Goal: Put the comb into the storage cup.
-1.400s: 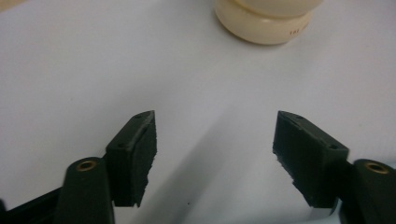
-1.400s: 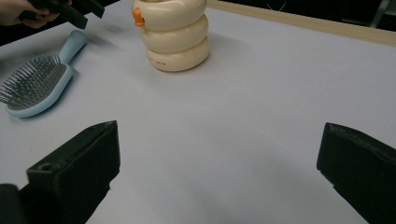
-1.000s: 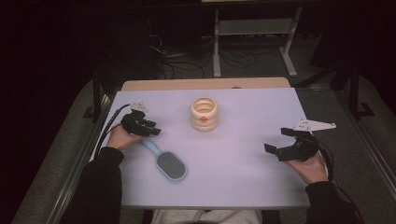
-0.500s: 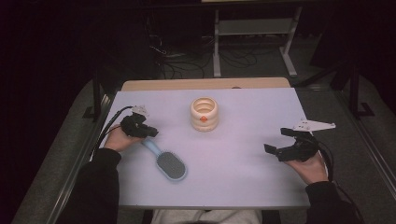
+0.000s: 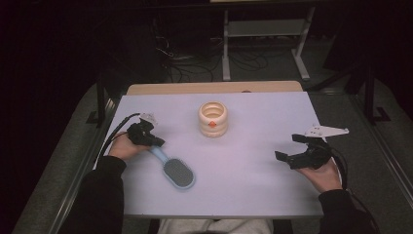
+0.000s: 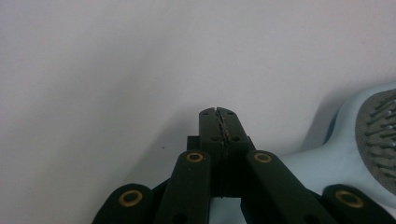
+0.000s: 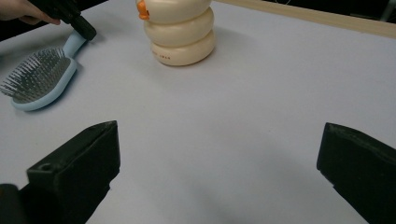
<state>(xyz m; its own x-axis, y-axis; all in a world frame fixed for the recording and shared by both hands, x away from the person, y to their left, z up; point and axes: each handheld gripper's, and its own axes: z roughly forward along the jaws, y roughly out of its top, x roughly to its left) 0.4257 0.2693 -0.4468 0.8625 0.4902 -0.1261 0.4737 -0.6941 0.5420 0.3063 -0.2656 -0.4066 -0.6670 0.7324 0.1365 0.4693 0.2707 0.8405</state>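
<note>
The left gripper [image 5: 157,142] has just closed; its jaws look pressed together above the brush [image 5: 174,169] handle on the table [image 5: 253,195], maybe missing it. The brush could stay behind. The right gripper [image 5: 291,147] is spread wide.

room: dark | floor [image 5: 195,68]: cables | metal stand [image 5: 263,34] behind table [image 5: 253,195]

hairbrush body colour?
Light blue plastic hairbrush with a grey bristle pad; the right gripper view shows it best.
</note>
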